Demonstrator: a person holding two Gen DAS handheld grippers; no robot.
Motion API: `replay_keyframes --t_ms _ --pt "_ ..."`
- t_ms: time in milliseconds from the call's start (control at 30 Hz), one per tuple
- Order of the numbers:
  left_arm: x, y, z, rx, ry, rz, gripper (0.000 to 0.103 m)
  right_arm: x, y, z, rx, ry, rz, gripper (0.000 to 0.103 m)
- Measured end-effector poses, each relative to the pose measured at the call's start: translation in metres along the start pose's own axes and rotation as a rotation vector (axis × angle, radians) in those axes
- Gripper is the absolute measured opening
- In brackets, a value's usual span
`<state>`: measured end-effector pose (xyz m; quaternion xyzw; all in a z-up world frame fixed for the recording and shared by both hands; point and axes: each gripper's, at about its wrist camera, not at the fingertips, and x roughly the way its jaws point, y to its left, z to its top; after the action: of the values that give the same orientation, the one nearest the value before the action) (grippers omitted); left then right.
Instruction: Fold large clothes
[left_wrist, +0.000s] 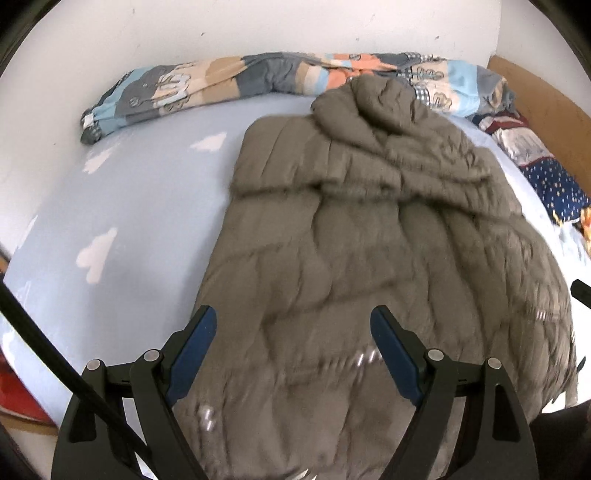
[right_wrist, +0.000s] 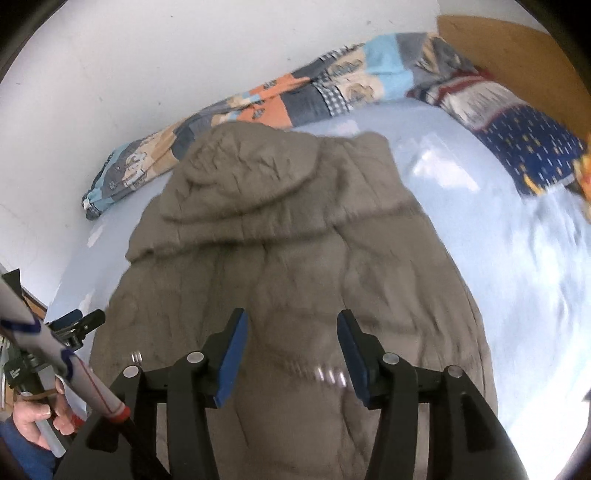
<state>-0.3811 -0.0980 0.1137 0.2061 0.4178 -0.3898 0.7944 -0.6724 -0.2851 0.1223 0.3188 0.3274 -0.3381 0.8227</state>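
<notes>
1. Coat, taupe and quilted, lies flat on the bed, hood toward the wall.
2. Left tool hovers above its hem, jaws spread, nothing held.
3. Right tool likewise, jaws parted and empty.
4. Patterned quilt lines the wall.

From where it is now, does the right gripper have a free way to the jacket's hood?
Probably yes. The right gripper hangs open and empty above the lower part of the brown jacket. The hood lies flat at the far end with nothing on it; only the patterned blanket lies beyond.
</notes>
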Motion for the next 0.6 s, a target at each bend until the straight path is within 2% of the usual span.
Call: replay_keyframes --t_ms 133,367,600 --pt "-0.009 0.016 -0.031 -0.029 0.017 0.009 0.085 -0.011 -0.014 -0.035 0.020 0.026 -0.021 0.054" --pt "-0.021 0.049 -0.083 -0.161 0.073 -0.007 0.085 -0.030 -0.040 -0.081 0.081 0.051 -0.034 0.055" --pt "-0.020 0.093 -0.098 -0.338 0.122 -0.042 0.085 -0.044 -0.061 -0.100 0.151 0.052 -0.051 0.056"
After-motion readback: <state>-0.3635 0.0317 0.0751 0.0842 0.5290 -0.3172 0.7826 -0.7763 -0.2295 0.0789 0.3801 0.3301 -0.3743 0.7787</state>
